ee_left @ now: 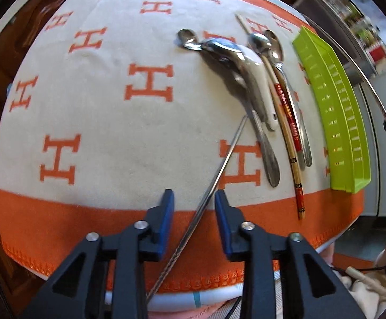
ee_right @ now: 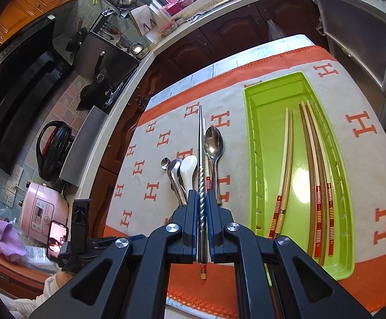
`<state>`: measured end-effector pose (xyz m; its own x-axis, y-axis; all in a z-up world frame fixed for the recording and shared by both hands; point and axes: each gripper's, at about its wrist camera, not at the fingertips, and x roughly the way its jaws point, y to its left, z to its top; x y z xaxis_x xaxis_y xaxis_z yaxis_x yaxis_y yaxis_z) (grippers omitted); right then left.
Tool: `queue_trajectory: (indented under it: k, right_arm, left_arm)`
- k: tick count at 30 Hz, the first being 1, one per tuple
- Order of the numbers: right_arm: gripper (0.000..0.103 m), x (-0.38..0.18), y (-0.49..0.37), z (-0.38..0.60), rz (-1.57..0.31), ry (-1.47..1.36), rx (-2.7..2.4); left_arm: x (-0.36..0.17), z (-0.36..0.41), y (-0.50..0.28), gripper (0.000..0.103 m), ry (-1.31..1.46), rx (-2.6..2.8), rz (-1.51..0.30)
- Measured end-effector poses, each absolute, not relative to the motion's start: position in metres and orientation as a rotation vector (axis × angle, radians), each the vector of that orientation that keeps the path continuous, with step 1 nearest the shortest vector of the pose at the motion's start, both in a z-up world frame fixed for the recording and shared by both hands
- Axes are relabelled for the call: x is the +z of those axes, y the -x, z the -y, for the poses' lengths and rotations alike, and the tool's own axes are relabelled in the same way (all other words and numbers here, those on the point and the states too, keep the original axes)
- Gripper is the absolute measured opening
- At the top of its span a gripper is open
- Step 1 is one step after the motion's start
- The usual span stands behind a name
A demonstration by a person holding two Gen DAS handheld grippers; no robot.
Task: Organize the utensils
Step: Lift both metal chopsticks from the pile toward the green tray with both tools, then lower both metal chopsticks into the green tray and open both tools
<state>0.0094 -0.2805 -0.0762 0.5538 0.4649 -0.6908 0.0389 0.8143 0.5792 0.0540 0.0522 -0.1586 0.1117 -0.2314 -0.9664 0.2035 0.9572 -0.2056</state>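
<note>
Gripped metal chopstick [ee_right: 201, 175] pointing forward

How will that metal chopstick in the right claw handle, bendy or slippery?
Probably stiff: the metal chopstick looks dead straight. Its twisted section sits inside the right claw, so slipping seems unlikely. Thin and shiny, it may roll in the green tray.

1 green tray [ee_right: 249, 133], 6 chopsticks [ee_right: 286, 159] inside it, 4 spoons [ee_right: 213, 141]
</note>
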Motion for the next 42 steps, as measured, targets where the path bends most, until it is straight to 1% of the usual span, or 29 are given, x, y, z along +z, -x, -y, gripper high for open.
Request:
queue_trajectory:
  k: [1,2,7,8,9,10,11,17,22,26,29,33,35,41,42]
  right_arm:
    - [0.006,-0.076,-0.01,0.28,-0.965,-0.586,0.269]
    - [0.006,-0.077,-0.01,0.279,-0.966,-0.586,0.267]
    - [0.006,-0.079,-0.012,0.279,-0.973,-0.587,0.261]
    - [0.006,-0.079,-0.012,0.279,-0.972,-0.587,0.259]
    - [0.006,-0.08,-0.012,0.28,-0.971,-0.588,0.258]
    - [0.006,-0.08,-0.011,0.28,-0.969,-0.59,0.258]
    - [0.006,-0.08,-0.011,0.281,-0.968,-0.592,0.256]
    - [0.006,-0.076,-0.004,0.295,-0.927,-0.605,0.206]
    - [0.006,-0.07,0.012,0.324,-0.863,-0.601,0.08]
    - [0.006,-0.087,0.015,0.336,-0.885,-0.538,-0.029]
    - [0.008,-0.11,0.013,0.339,-0.938,-0.508,-0.074]
    - [0.016,-0.124,0.015,0.341,-0.948,-0.528,-0.071]
    - [0.019,-0.123,0.017,0.342,-0.936,-0.533,-0.068]
    - [0.022,-0.107,0.03,0.353,-0.883,-0.545,-0.131]
    - [0.026,-0.105,0.034,0.355,-0.877,-0.551,-0.144]
  left_arm:
    - [-0.157,-0.047,-0.053,0.041,-0.007,-0.343,-1.414]
    - [-0.156,-0.044,-0.052,0.042,-0.033,-0.352,-1.407]
    - [-0.164,-0.025,-0.044,0.042,-0.239,-0.368,-1.397]
    - [-0.165,-0.021,-0.042,0.039,-0.276,-0.371,-1.398]
    - [-0.164,-0.019,-0.039,0.03,-0.303,-0.364,-1.384]
    - [-0.163,-0.017,-0.037,0.004,-0.316,-0.36,-1.37]
    - [-0.161,-0.016,-0.037,0.004,-0.304,-0.377,-1.378]
    - [-0.147,-0.035,-0.046,0.003,-0.131,-0.353,-1.398]
    - [-0.104,-0.049,-0.06,0.003,0.023,-0.376,-1.343]
    - [-0.074,-0.041,-0.068,0.003,0.096,-0.42,-1.309]
    - [-0.059,-0.011,-0.078,0.003,0.121,-0.472,-1.285]
    - [-0.049,0.032,-0.088,0.003,0.125,-0.544,-1.271]
    - [-0.044,0.053,-0.093,0.003,0.117,-0.574,-1.262]
    - [-0.038,0.115,-0.106,0.003,0.104,-0.633,-1.256]
    - [-0.042,0.123,-0.109,0.003,0.108,-0.634,-1.262]
